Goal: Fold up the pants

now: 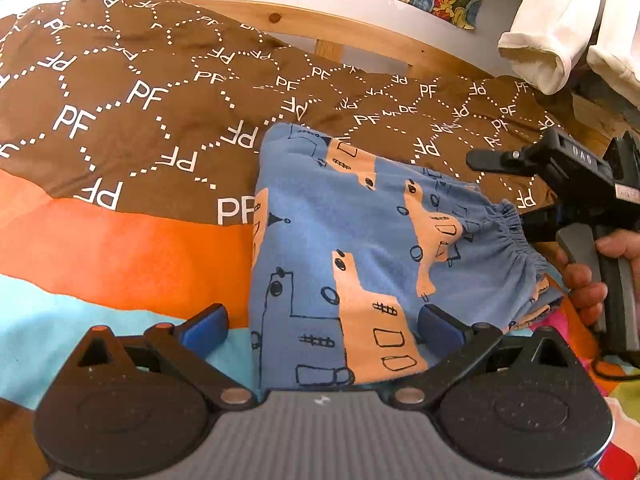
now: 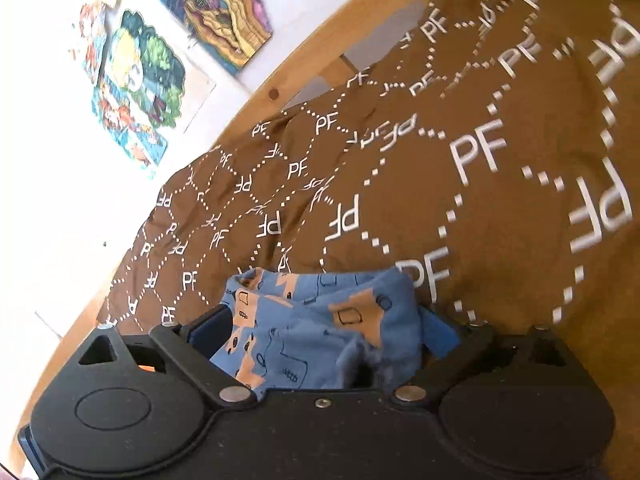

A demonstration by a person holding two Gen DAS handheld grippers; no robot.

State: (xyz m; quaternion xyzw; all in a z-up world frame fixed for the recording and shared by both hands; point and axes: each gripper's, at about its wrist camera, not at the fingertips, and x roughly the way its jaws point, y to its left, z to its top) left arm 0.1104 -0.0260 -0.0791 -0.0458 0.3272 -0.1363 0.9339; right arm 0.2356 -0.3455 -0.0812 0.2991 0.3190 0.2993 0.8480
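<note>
The pants are blue with orange shapes and dark line drawings. They lie folded on the bed cover, with the gathered elastic waistband toward the right. My left gripper is open, its blue pads straddling the near edge of the pants. My right gripper shows at the right edge of the left wrist view, held by a hand, beside the waistband. In the right wrist view the right gripper is open with bunched pants fabric lying between its fingers.
The brown bed cover with white PF lettering spreads behind the pants, with orange and light blue bands nearer me. A wooden bed rail runs along the white wall with pictures. White clothing hangs at the upper right.
</note>
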